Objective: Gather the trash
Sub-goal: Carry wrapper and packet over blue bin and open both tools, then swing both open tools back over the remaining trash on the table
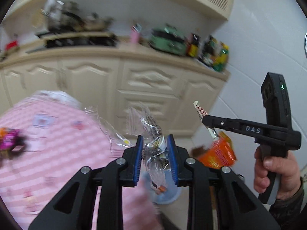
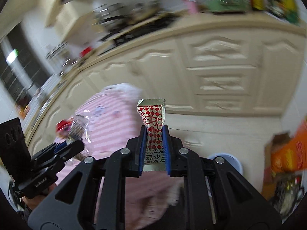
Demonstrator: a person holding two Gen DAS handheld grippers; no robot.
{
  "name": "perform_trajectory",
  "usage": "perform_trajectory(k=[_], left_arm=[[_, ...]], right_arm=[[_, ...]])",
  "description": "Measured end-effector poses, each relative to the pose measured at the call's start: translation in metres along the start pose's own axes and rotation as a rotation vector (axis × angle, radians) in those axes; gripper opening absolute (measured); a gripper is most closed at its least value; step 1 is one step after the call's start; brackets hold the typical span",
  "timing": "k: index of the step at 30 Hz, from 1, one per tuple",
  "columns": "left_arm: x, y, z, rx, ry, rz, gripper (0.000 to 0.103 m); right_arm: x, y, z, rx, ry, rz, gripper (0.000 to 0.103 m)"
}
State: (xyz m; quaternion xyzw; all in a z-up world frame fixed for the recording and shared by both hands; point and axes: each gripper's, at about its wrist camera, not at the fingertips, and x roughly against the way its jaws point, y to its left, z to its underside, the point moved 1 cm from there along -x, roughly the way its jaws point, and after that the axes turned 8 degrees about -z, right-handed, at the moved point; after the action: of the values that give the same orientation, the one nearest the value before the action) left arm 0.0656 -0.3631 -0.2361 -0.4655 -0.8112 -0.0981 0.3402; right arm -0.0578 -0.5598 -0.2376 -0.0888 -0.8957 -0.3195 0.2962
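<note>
- The left gripper (image 1: 155, 159) is closed on a crumpled clear wrapper (image 1: 153, 134); the wrapper sits between the blue pads and sticks out above the tips.
- The right gripper (image 2: 154, 149) is closed on a red-and-white checked sauce sachet (image 2: 152, 118), which stands upright, pinched at its middle.
- Both are held above the pink striped tablecloth (image 1: 57, 134).

Red-and-white diamond-patterned sachet (image 2: 153, 126) (silver edges); pink-and-white striped tablecloth (image 1: 63, 143); orange box (image 1: 220, 153).
</note>
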Motion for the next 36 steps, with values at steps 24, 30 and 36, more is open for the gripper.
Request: perform_trajectory(k=[24, 30, 36], left_arm=[[-0.218, -0.087, 0.048, -0.065, 0.461, -0.023, 0.087], [-0.197, -0.072, 0.038, -0.048, 0.408, -0.055, 0.087], [-0.174, -0.068, 0.031, -0.06, 0.357, -0.068, 0.088]], right_arm=[[-0.055, -0.187, 0.059, -0.452, 0.12, 0.111, 0.088], [-0.047, -0.185, 0.058, -0.442, 0.107, 0.17, 0.097], [-0.04, -0.167, 0.051, -0.402, 0.098, 0.185, 0.097]])
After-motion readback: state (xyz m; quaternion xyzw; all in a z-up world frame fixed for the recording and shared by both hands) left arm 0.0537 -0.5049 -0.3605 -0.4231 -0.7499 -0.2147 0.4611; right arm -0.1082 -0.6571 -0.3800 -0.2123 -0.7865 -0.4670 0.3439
